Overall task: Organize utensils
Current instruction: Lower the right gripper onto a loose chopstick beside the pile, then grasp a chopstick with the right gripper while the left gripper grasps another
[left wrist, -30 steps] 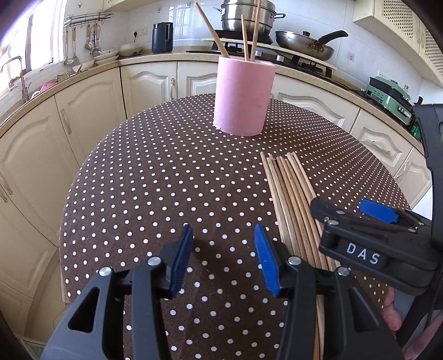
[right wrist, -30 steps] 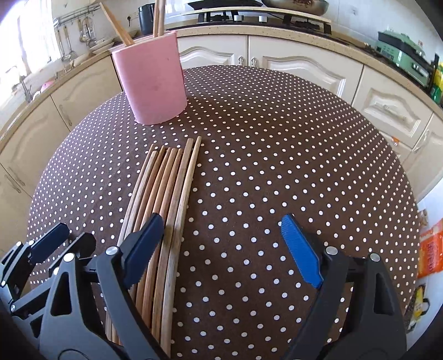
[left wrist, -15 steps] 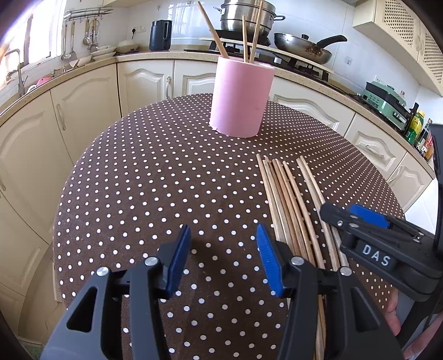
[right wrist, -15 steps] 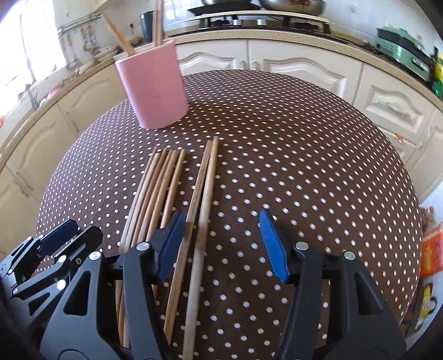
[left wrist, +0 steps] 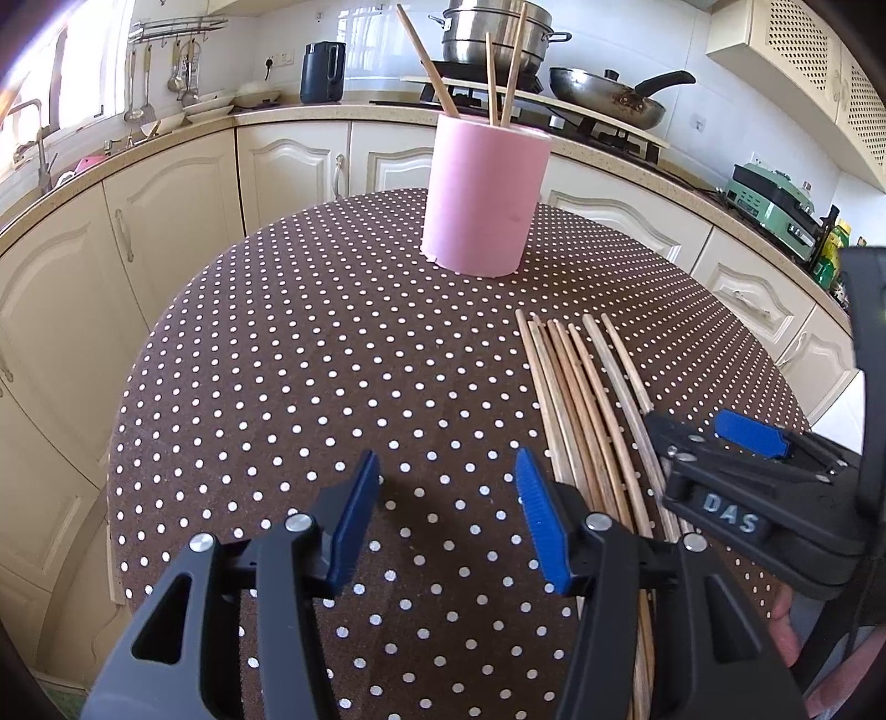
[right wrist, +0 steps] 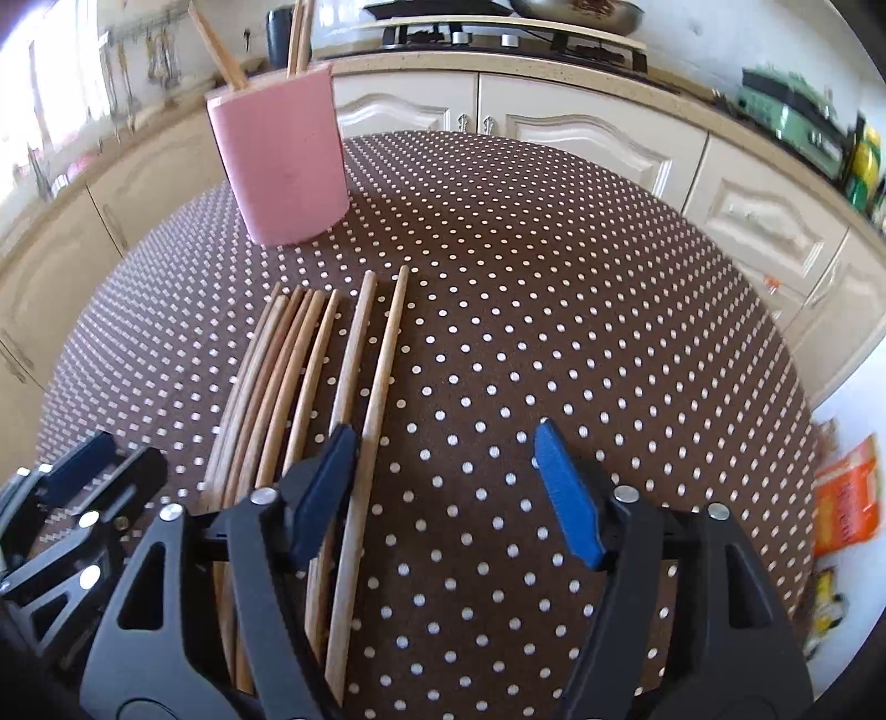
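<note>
A pink holder (left wrist: pixel 482 199) (right wrist: pixel 282 166) stands at the far side of the dotted round table (left wrist: pixel 310 354), with three chopsticks (left wrist: pixel 501 72) upright in it. Several wooden chopsticks (left wrist: pixel 559 399) (right wrist: pixel 277 376) lie side by side on the cloth. Two of them (right wrist: pixel 360 354) lie a little apart on the right. My right gripper (right wrist: pixel 443 482) (left wrist: pixel 720 443) hovers over their near ends, jaws opening. The rightmost chopstick (right wrist: pixel 387 354) passes just inside its left finger, unpressed. My left gripper (left wrist: pixel 446 520) (right wrist: pixel 83 471) is open over bare cloth, left of the chopsticks.
Cream cabinets (left wrist: pixel 166 221) curve round behind the table. On the counter are a stove with a steel pot (left wrist: pixel 493 27), a frying pan (left wrist: pixel 609 99), a dark kettle (left wrist: pixel 321 72) and a green appliance (left wrist: pixel 769 194). An orange packet (right wrist: pixel 847 498) lies on the floor past the table's right edge.
The right gripper's jaws narrowed, then widened again. Two chopsticks have shifted right, away from the bunch. The left gripper has stayed where it was.
</note>
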The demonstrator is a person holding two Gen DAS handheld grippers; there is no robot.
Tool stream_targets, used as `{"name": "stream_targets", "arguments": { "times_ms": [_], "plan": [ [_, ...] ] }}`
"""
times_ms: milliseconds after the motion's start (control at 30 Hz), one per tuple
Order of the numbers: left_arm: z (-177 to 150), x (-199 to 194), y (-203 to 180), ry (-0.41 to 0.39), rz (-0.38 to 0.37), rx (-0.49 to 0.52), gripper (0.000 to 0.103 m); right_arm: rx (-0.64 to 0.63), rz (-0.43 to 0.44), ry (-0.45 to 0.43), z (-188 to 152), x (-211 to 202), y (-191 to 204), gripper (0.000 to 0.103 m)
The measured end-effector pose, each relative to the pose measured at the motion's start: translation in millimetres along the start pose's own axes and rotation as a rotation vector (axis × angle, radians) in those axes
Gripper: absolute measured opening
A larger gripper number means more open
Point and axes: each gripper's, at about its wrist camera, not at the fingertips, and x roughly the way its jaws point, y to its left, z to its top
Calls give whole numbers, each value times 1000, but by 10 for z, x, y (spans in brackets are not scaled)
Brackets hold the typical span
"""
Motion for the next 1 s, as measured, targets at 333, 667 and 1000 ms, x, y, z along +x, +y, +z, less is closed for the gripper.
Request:
{"name": "stream_targets", "arguments": {
  "times_ms": [333,667,1000],
  "plan": [
    [-6,13,-43,13,25,12,55,28,101,-21,57,18,-184,16],
    [82,63,-210,37,14,29,55,180,328,-14,36,44,-597,10],
    [153,176,-355,83,102,61,63,243,411,-10,3,0,-838,10]
  ]
}}
